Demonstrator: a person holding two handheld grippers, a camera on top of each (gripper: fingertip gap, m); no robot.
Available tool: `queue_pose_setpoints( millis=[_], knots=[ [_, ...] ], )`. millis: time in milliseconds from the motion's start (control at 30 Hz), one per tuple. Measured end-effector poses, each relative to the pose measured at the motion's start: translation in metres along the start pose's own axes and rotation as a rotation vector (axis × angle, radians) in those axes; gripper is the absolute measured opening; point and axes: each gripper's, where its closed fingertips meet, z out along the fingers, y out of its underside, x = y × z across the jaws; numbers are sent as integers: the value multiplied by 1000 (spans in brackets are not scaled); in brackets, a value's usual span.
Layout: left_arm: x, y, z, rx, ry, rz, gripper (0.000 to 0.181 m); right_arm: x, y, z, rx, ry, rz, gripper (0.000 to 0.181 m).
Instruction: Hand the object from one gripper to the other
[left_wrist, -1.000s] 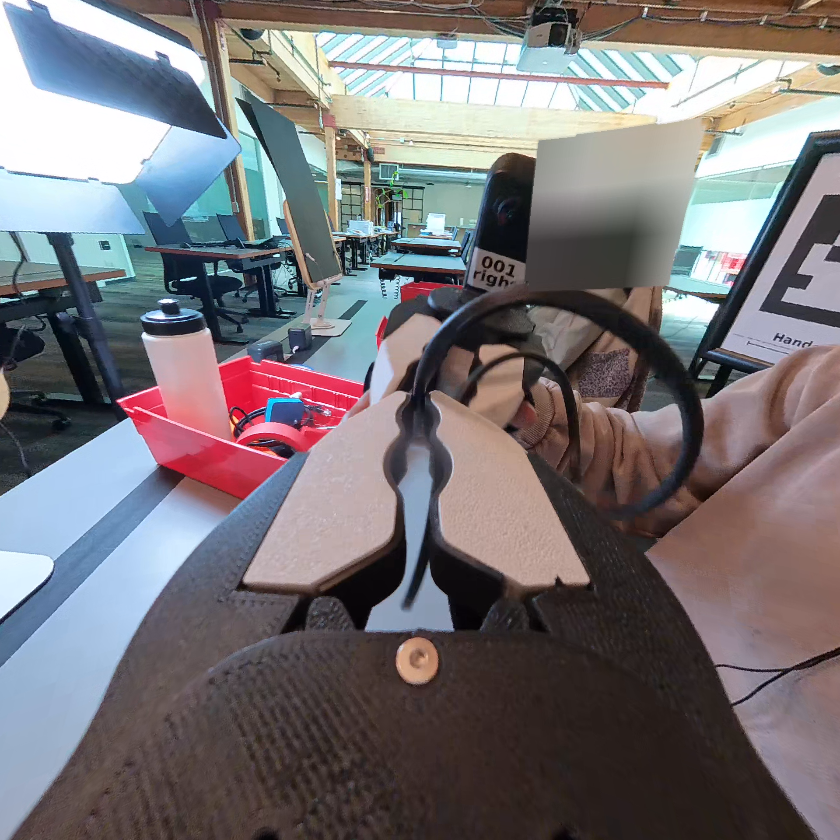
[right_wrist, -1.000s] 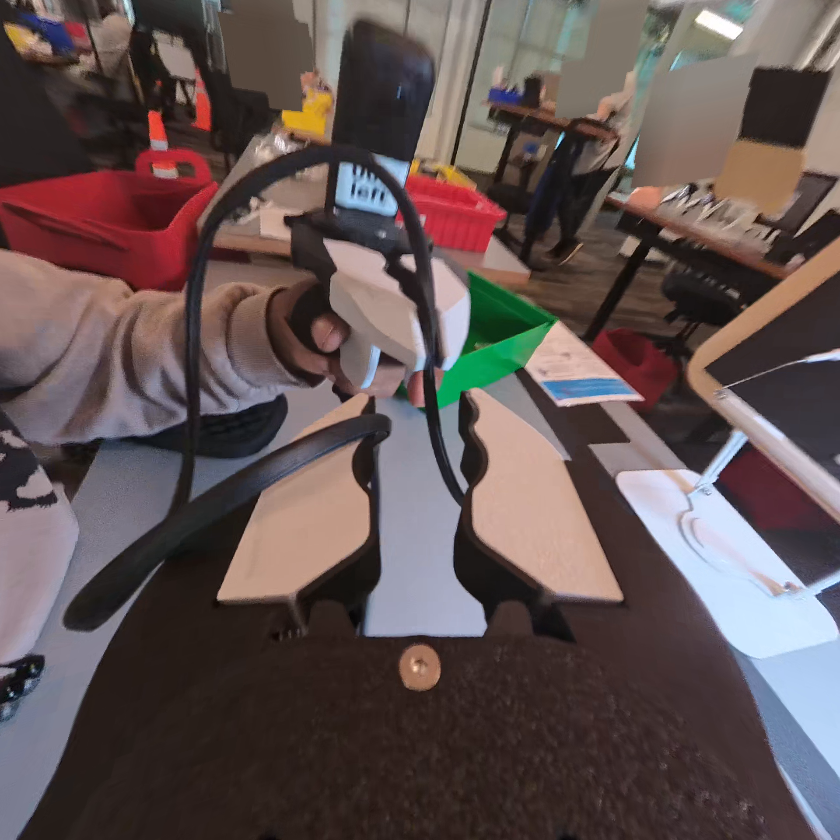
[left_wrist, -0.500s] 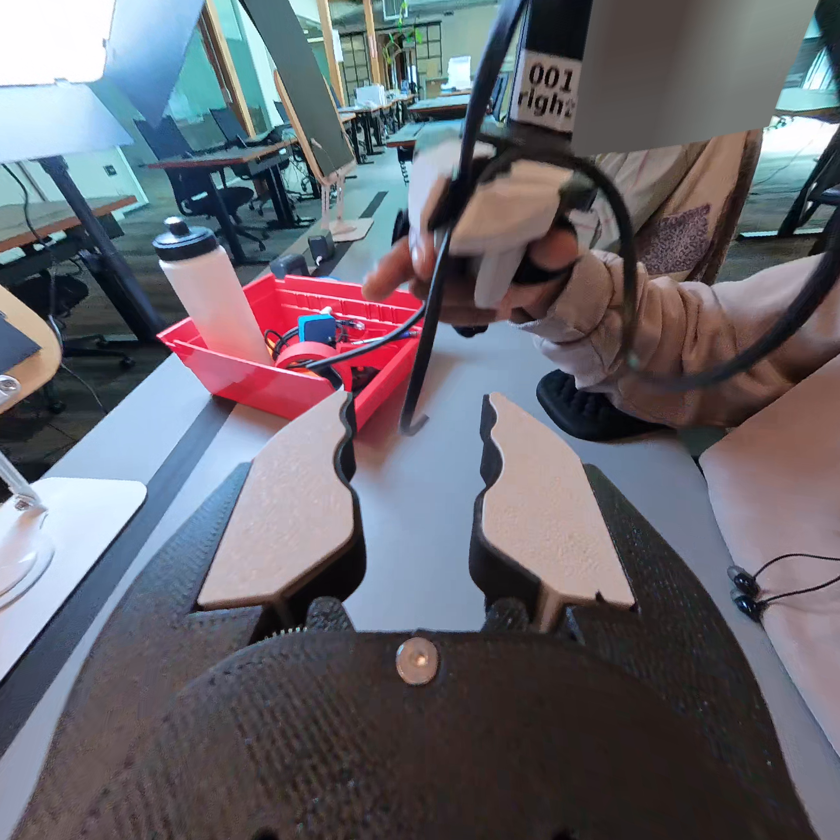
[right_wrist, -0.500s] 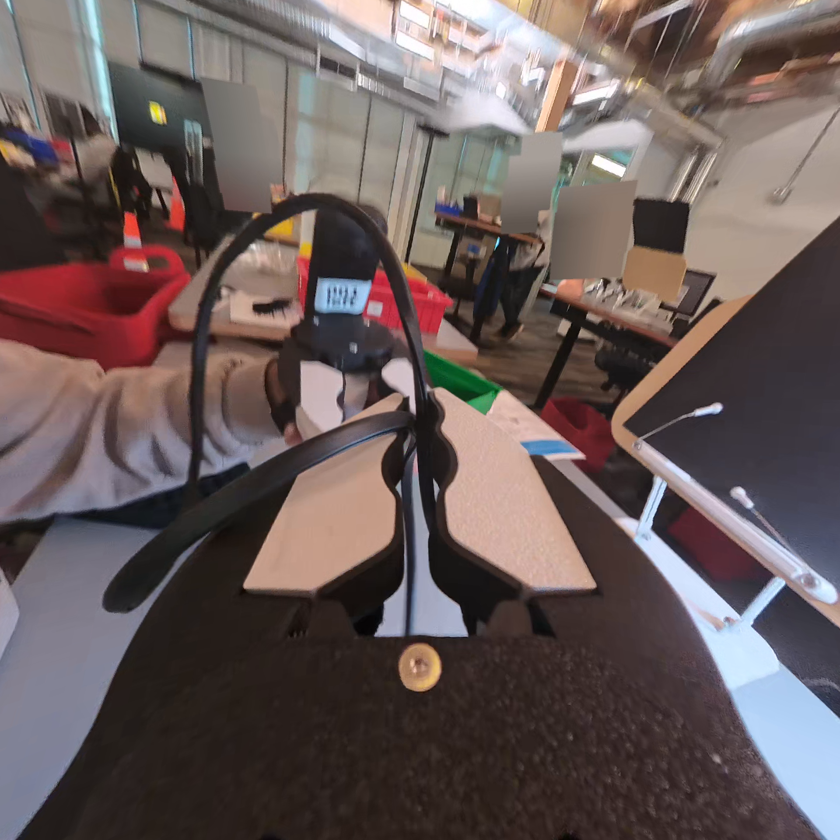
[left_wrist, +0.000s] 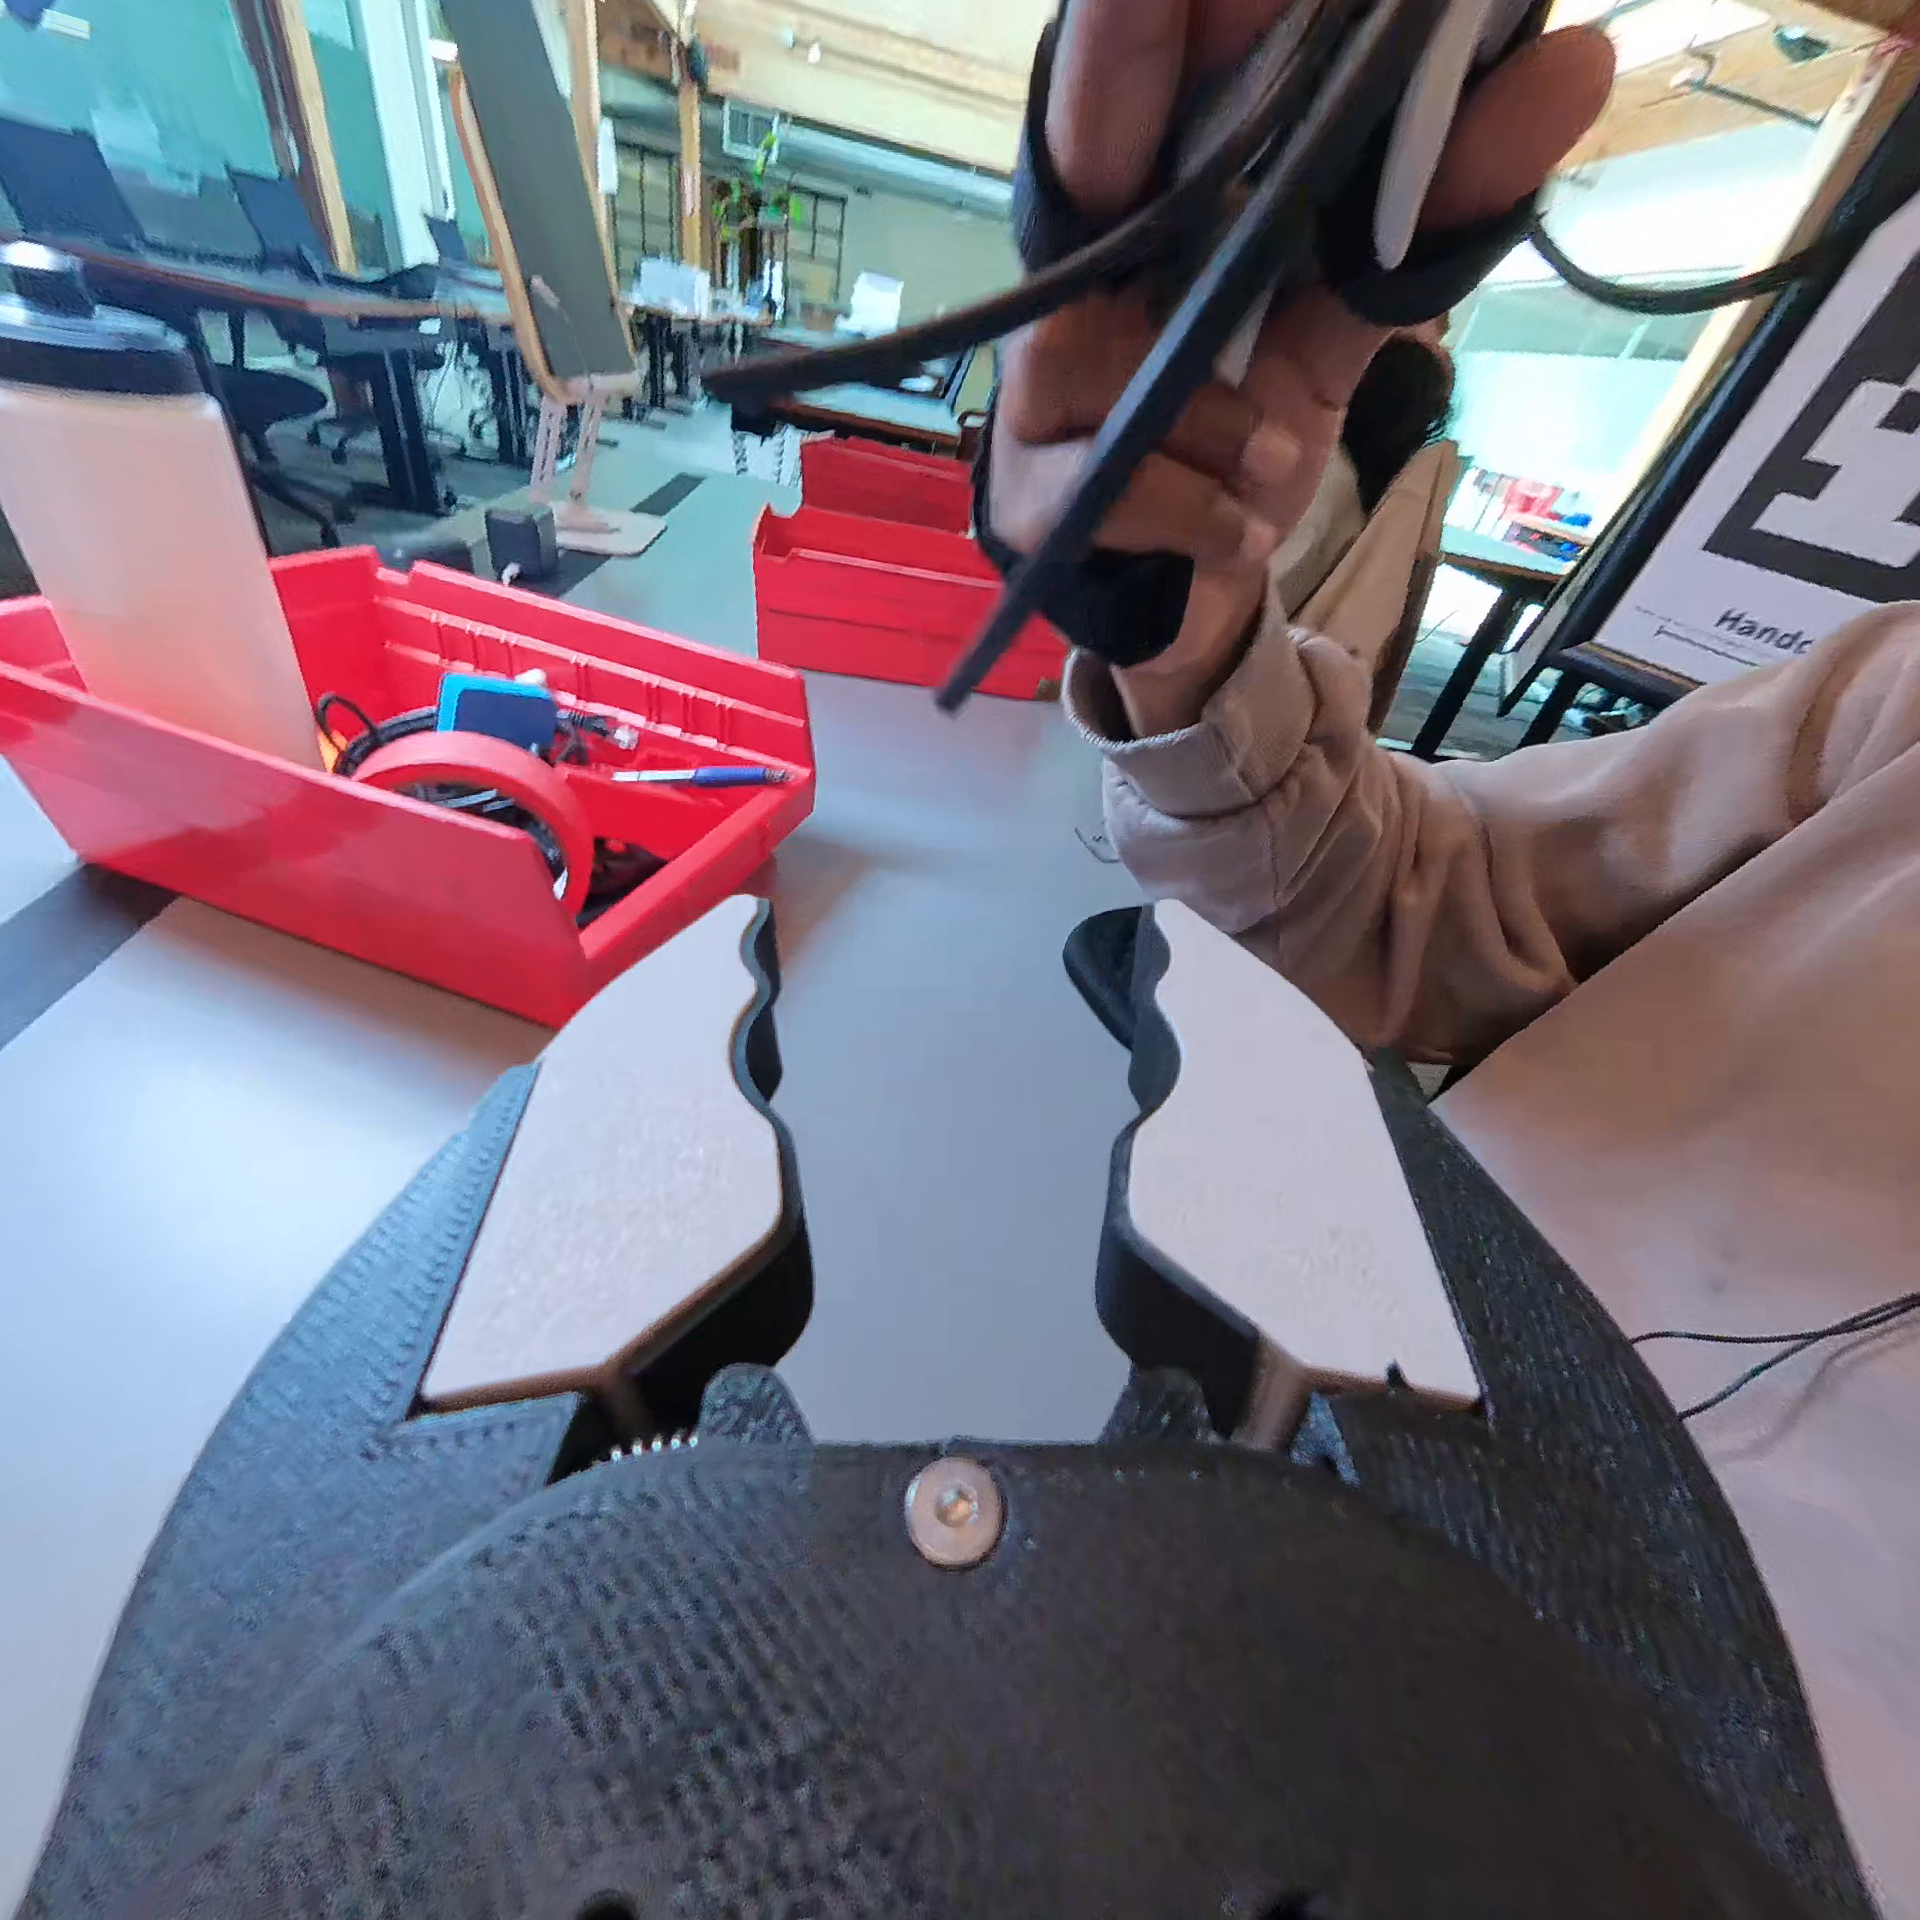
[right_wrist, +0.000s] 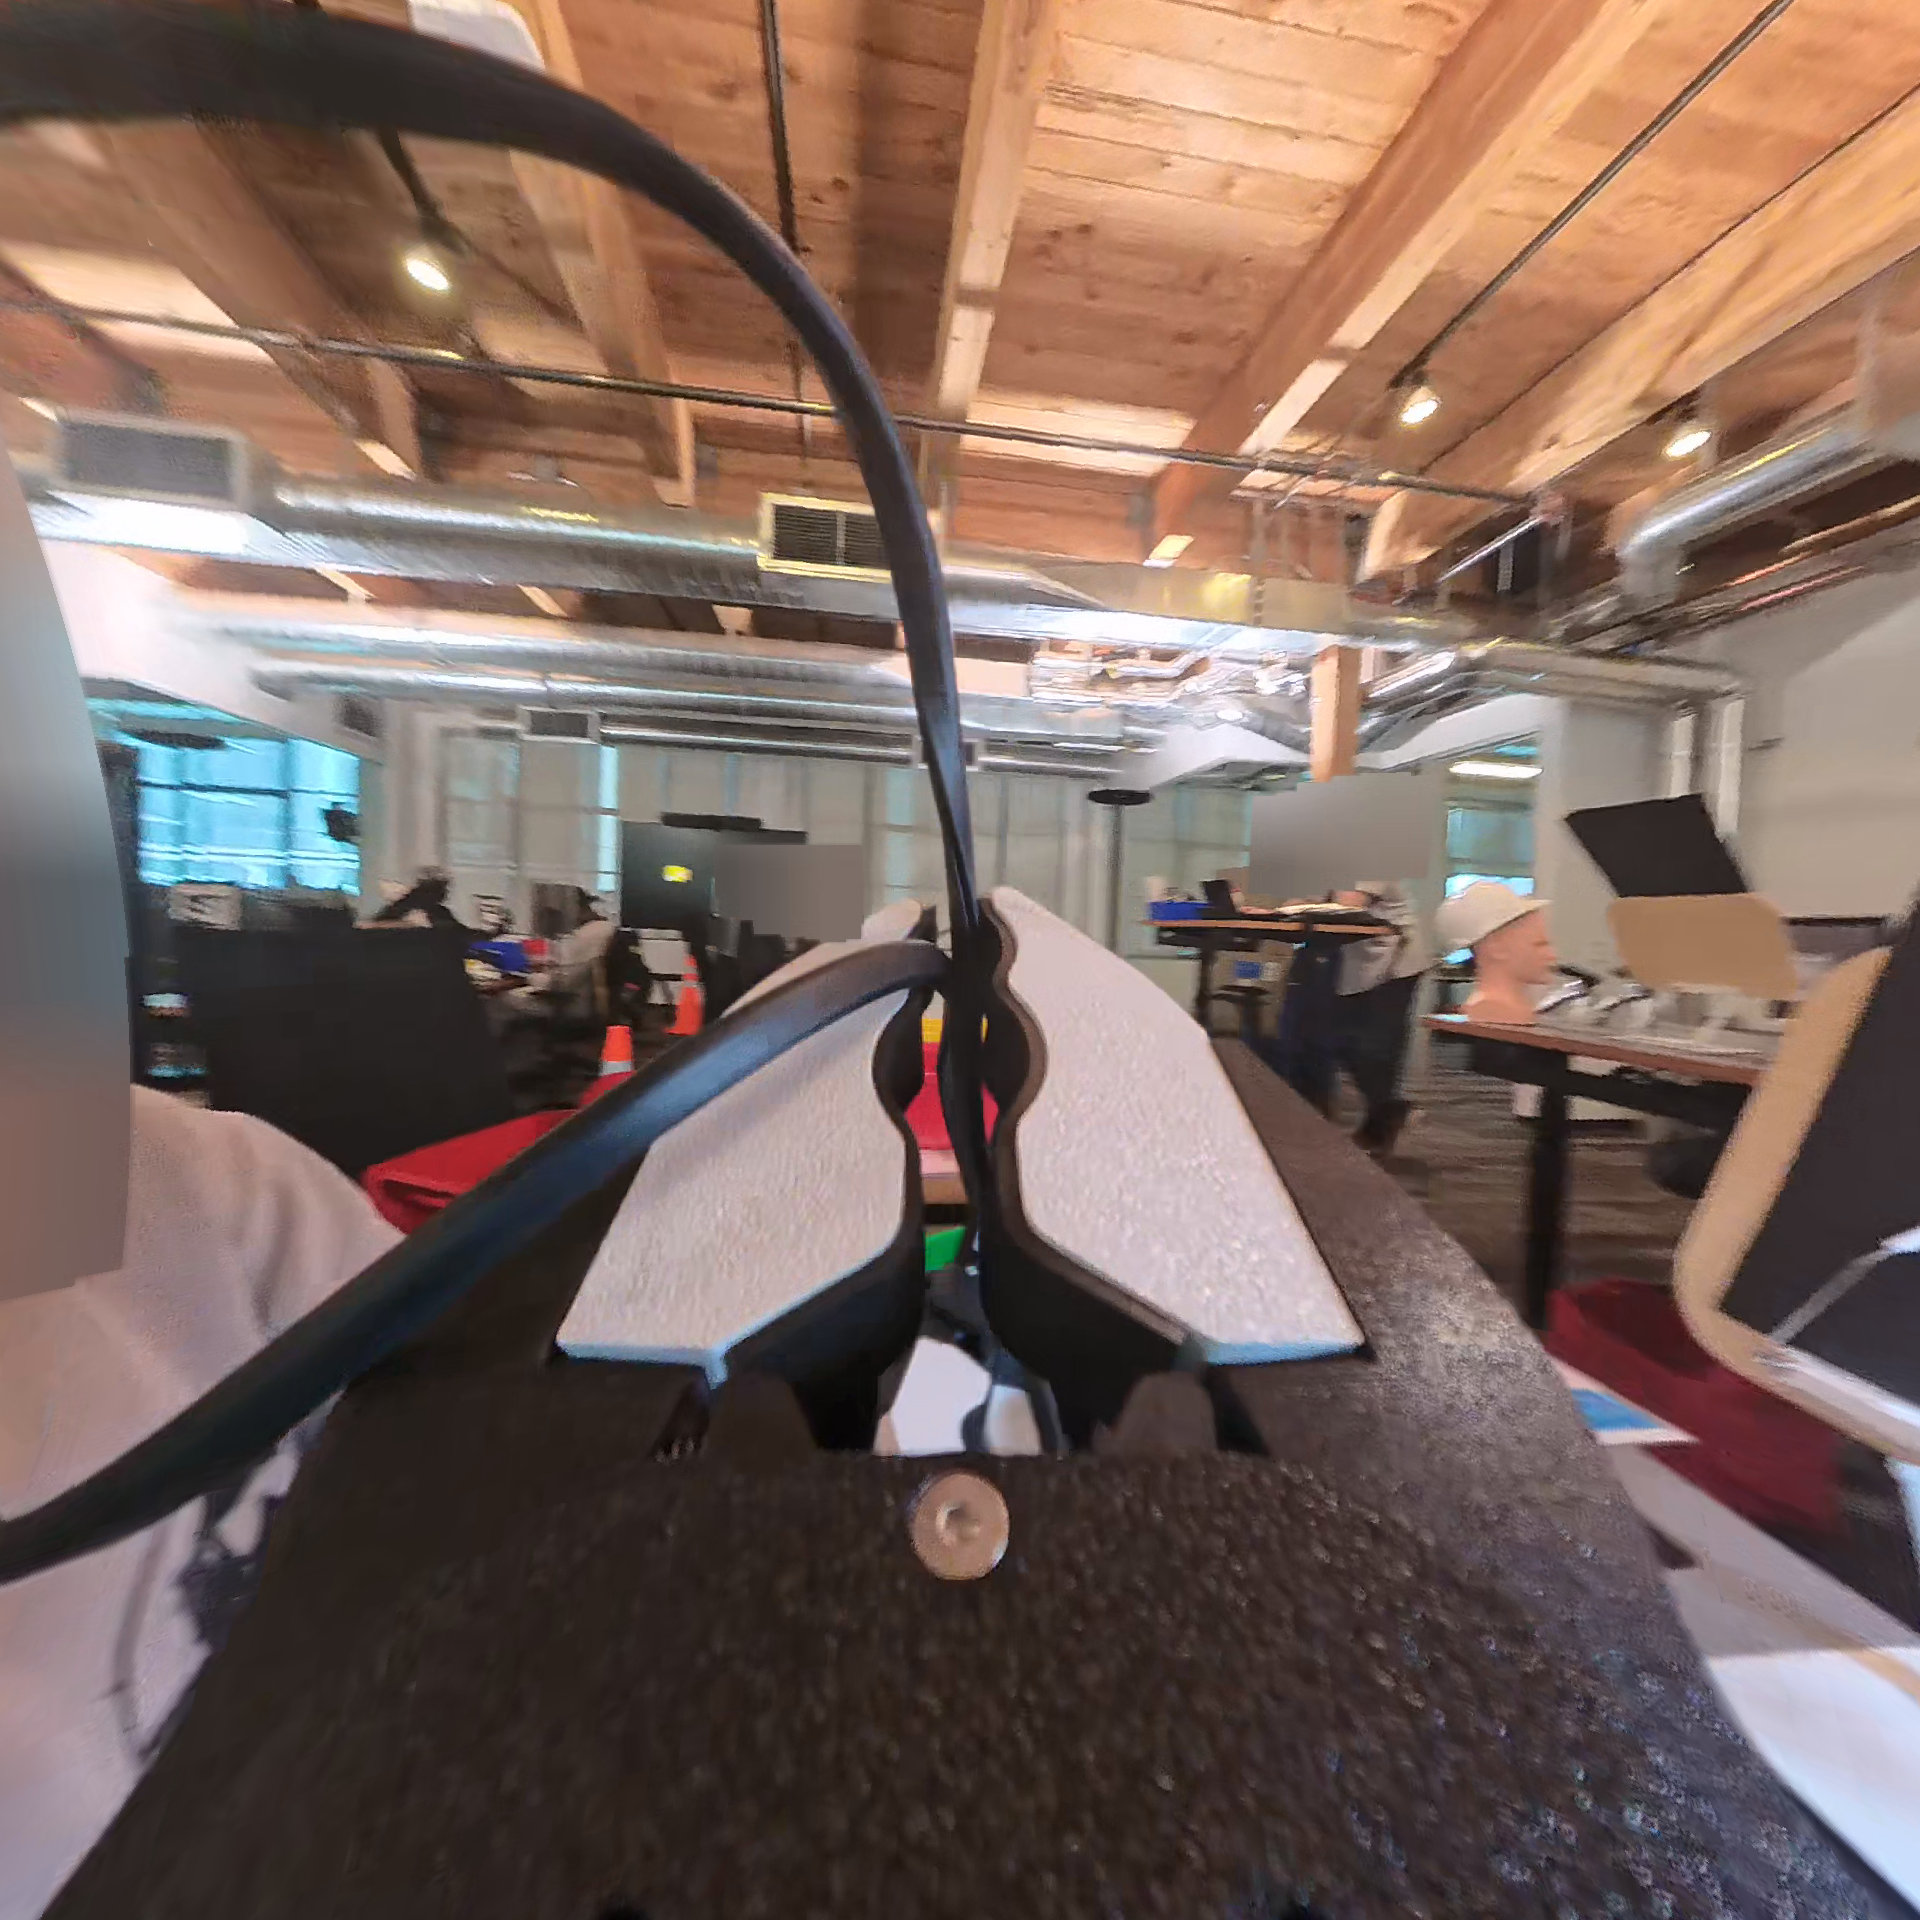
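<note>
1. Gripping the black strap (right_wrist: 961, 1039), the right gripper (right_wrist: 961, 925) is seen with its jaws pressed together on it near the tips, where one second ago they stood apart around it.
2. The left gripper (left_wrist: 951, 914) is seen with its jaws wide apart and nothing between them; one second ago they were clamped on the same strap, and half a second ago they had already been spread.
3. The strap is now carried high above the grey table (left_wrist: 935, 1195), up by the hand (left_wrist: 1195, 447) that holds the right gripper, and its free end (left_wrist: 966, 686) hangs down in front of the red bins at the back (left_wrist: 883, 582).
4. The right wrist view has been tilted upward since half a second ago: wooden ceiling beams (right_wrist: 1195, 260) now fill its upper half, and the left gripper is no longer caught in it.
5. The near red bin (left_wrist: 312, 862), with a roll of red tape (left_wrist: 488, 800) and a white bottle (left_wrist: 145, 561) in it, is kept in the same place beside the left gripper.
6. The upper loop of the strap is cut off by the frame edge in both views.
7. The right gripper's body is mostly hidden by the hand and blurred in the left wrist view, so its jaws cannot be judged there.
</note>
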Motion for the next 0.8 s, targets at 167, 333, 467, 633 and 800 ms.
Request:
queue_pose_setpoints(
  millis=[167,333,467,633,800],
  knots=[
    [14,-23,-1,56,-77,241,77,-13,24,9,-65,-128,174,6],
    [19,-33,-3,-31,-256,569,76,-22,55,18,-173,-185,264,6],
    [22,-30,-1,-50,-270,619,31,-22,68,20,-213,-177,283,6],
    [28,-33,-4,-29,-223,592,4,-6,64,15,-200,-117,279,5],
    [17,-28,-13,-97,-225,547,14,0,63,11,-192,-108,316,5]
  ],
)
